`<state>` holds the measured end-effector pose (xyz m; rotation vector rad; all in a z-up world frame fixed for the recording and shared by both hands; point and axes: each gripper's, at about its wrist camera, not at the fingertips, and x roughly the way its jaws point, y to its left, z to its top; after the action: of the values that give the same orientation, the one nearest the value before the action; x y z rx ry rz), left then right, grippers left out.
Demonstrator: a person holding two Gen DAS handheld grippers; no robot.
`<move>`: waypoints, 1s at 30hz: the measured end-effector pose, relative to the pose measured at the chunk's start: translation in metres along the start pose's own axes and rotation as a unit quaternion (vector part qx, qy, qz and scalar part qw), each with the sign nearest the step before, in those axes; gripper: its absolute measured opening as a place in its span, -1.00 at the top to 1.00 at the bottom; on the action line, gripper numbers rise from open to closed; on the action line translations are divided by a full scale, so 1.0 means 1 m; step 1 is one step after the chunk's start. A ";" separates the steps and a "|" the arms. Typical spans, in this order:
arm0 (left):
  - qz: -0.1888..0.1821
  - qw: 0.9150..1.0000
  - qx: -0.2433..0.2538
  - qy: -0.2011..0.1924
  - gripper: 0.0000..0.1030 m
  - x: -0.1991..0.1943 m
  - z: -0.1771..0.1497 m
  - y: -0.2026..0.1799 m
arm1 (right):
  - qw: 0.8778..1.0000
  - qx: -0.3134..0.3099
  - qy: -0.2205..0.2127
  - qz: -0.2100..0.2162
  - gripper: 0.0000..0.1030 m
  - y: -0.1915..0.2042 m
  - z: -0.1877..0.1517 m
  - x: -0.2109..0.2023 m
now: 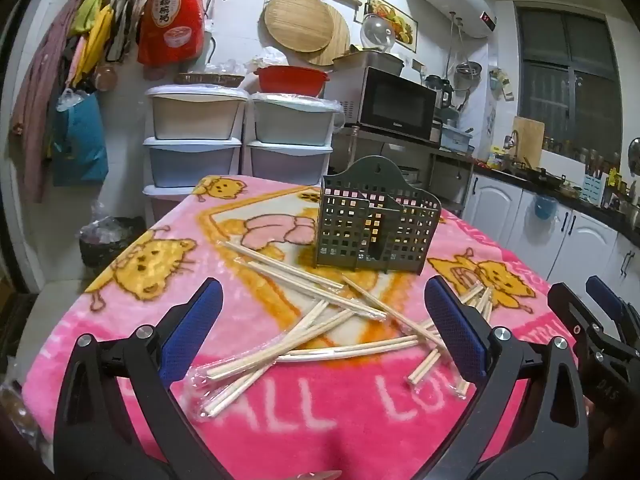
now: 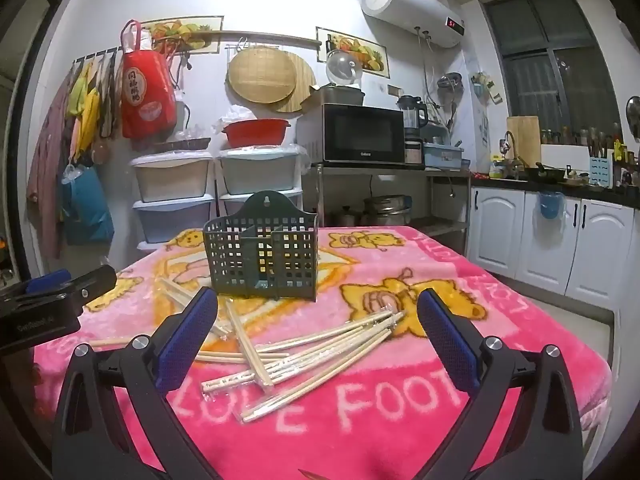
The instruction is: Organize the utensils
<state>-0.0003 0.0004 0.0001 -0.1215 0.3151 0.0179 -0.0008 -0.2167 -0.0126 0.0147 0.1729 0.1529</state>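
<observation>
A dark green slotted utensil holder (image 1: 374,226) (image 2: 262,254) stands upright on the pink blanket-covered table (image 1: 352,412) (image 2: 360,420). It looks to hold nothing. Several wrapped pairs of wooden chopsticks (image 1: 320,340) (image 2: 312,354) lie scattered in front of it. My left gripper (image 1: 322,308) hovers above the pile, wide open, nothing between its blue pads. My right gripper (image 2: 318,322) is wide open too, over the chopsticks, and shows at the right edge of the left wrist view (image 1: 592,320). The left gripper's body shows at the left of the right wrist view (image 2: 52,296).
Behind the table stand stacked plastic drawers (image 1: 196,140) (image 2: 176,200), a microwave (image 1: 392,104) (image 2: 356,134) on a metal rack, and a bin (image 1: 106,242) on the floor at left. White cabinets (image 2: 540,236) and a cluttered counter run along the right.
</observation>
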 end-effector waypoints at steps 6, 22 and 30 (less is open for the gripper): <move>0.001 1.000 0.002 0.002 -0.81 0.000 0.000 -0.002 | 1.000 0.001 0.000 0.000 -0.88 0.000 0.001 -0.001; -0.001 1.000 -0.003 0.002 -0.81 0.000 0.000 0.000 | 1.000 0.002 -0.007 0.003 -0.88 0.001 0.004 -0.003; 0.001 1.000 -0.002 0.001 -0.81 0.000 0.000 0.000 | 1.000 0.000 -0.011 0.003 -0.88 0.004 0.014 -0.012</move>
<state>0.0002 0.0007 0.0001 -0.1248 0.3181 0.0199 -0.0110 -0.2150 0.0037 0.0177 0.1513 0.1587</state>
